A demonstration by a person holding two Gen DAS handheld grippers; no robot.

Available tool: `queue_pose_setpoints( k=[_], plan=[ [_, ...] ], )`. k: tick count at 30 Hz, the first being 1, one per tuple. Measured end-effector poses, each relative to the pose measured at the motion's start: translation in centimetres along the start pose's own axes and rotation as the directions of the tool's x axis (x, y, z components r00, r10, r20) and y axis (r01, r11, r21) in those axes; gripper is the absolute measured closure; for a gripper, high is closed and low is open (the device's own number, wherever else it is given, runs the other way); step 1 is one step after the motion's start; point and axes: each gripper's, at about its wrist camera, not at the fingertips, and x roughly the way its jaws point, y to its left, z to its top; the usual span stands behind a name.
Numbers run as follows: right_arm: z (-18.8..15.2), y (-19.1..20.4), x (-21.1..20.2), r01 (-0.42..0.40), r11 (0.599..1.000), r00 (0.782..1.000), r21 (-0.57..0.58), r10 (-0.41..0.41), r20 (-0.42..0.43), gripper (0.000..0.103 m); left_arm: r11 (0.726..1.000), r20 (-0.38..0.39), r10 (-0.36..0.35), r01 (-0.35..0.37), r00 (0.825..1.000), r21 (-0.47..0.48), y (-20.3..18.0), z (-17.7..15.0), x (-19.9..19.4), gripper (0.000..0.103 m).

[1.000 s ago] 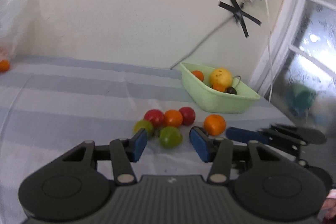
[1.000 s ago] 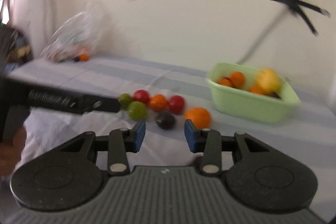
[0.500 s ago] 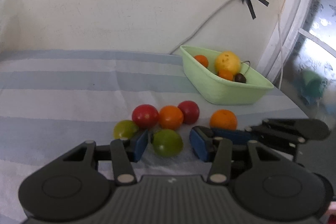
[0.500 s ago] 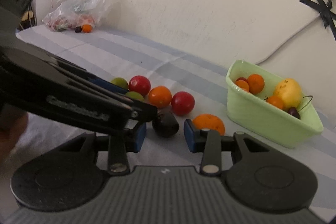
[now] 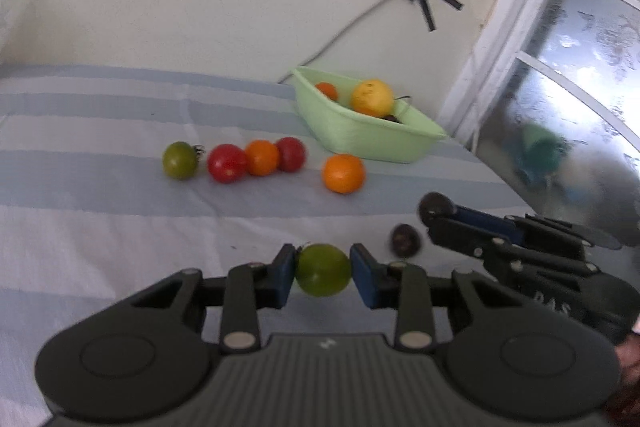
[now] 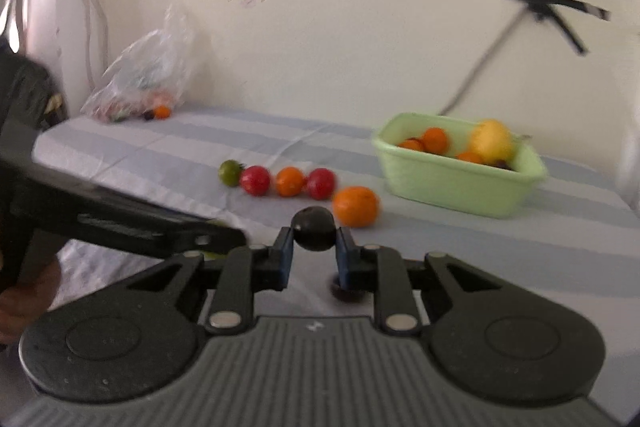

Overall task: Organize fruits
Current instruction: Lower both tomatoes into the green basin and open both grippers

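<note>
Left gripper (image 5: 323,269) clamping round glossy green tomato (image 5: 323,269), lifting above striped worktop (image 5: 100,227). Right gripper (image 6: 313,251) pinching small dark round fruit (image 6: 314,228). Row of red, orange, green fruits sitting near pale green basket (image 5: 372,139).

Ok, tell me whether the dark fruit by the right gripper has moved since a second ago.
Yes. The dark fruit has come up off the striped cloth, clamped in the right gripper, now level with the orange.
</note>
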Motion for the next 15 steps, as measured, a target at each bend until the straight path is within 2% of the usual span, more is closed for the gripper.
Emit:
queue_pose_setpoints(
  k=[2, 8, 11, 15],
  plan=[
    [-0.6, -1.3, -1.1, 0.052, 0.998, 0.999, 0.041, -0.052, 0.005, 0.078, 1.000, 0.000, -0.018, 0.018, 1.000, 0.011, -0.8, 0.3, -0.1, 0.072],
    [-1.1, -4.5, -2.0, 0.129, 0.985, 0.992, 0.115, -0.128, -0.010, 0.078, 0.994, -0.022, -0.079, 0.081, 0.997, 0.071, -4.0, 3.1, 1.5, 0.072],
    [0.9, -5.6, -2.3, 0.159, 0.984, 0.985, 0.078, -0.164, 0.053, 0.078, 0.987, 0.000, -0.111, 0.110, 0.994, 0.119, -6.1, 6.7, 3.0, 0.072],
    [4.7, -7.8, -1.9, 0.184, 0.982, 0.967, 0.051, -0.190, 0.169, 0.078, 0.987, 0.045, -0.107, 0.100, 0.993, 0.128, -7.4, 11.3, 5.9, 0.072]
  ],
)
